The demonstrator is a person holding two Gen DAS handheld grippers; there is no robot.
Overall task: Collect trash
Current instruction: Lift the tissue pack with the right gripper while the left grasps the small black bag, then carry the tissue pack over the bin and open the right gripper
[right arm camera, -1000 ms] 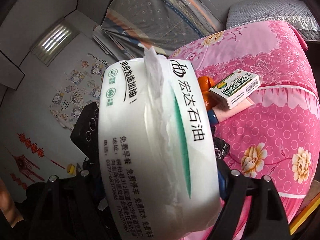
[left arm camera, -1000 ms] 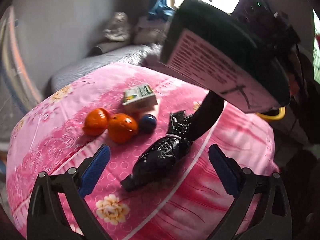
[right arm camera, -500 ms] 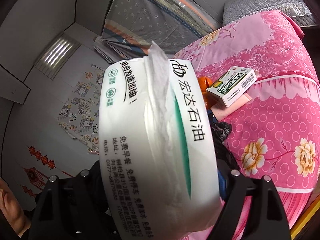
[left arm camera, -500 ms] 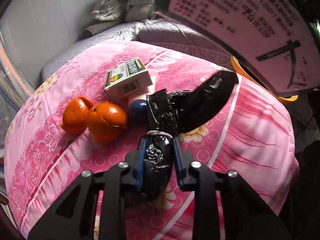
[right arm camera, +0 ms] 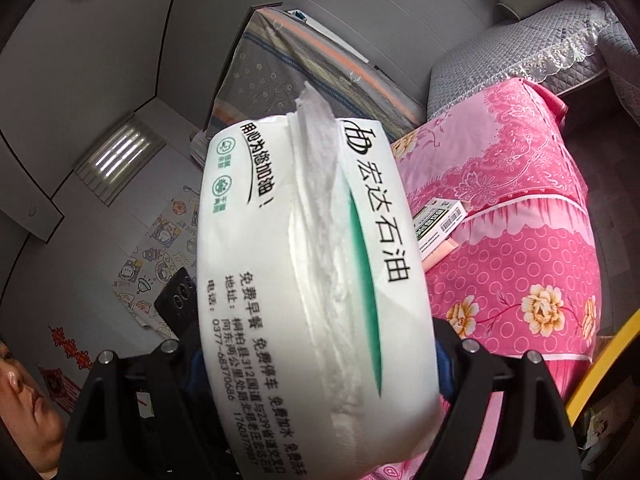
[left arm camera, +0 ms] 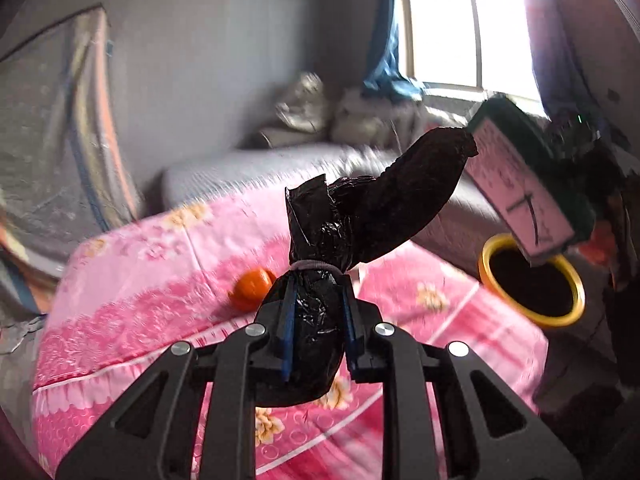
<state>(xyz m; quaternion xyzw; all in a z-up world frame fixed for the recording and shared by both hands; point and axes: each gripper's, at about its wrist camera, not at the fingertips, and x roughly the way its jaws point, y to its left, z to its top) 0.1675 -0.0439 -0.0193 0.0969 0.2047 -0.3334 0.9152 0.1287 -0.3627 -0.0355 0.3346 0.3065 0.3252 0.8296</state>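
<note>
My left gripper (left arm camera: 316,324) is shut on a tied black trash bag (left arm camera: 320,300) and holds it up above the pink floral cloth (left arm camera: 160,280). The bag's loose top points up and to the right. A yellow-rimmed bin (left arm camera: 532,284) with a dark inside stands at the right, past the cloth's edge. My right gripper (right arm camera: 320,364) is shut on a white tissue pack (right arm camera: 320,280) with green print and Chinese writing. That pack also shows in the left wrist view (left arm camera: 520,184), above the bin.
An orange (left arm camera: 252,288) lies on the cloth behind the bag. A small medicine box (right arm camera: 440,220) lies on the pink cloth (right arm camera: 520,260) in the right wrist view. A grey sofa (left arm camera: 260,172) and a window stand behind. The bin's yellow rim (right arm camera: 600,364) shows at the right.
My left gripper closed on the black bag and has lifted it off the cloth, swinging right toward the bin. The right gripper still holds the tissue pack, now above the bin.
</note>
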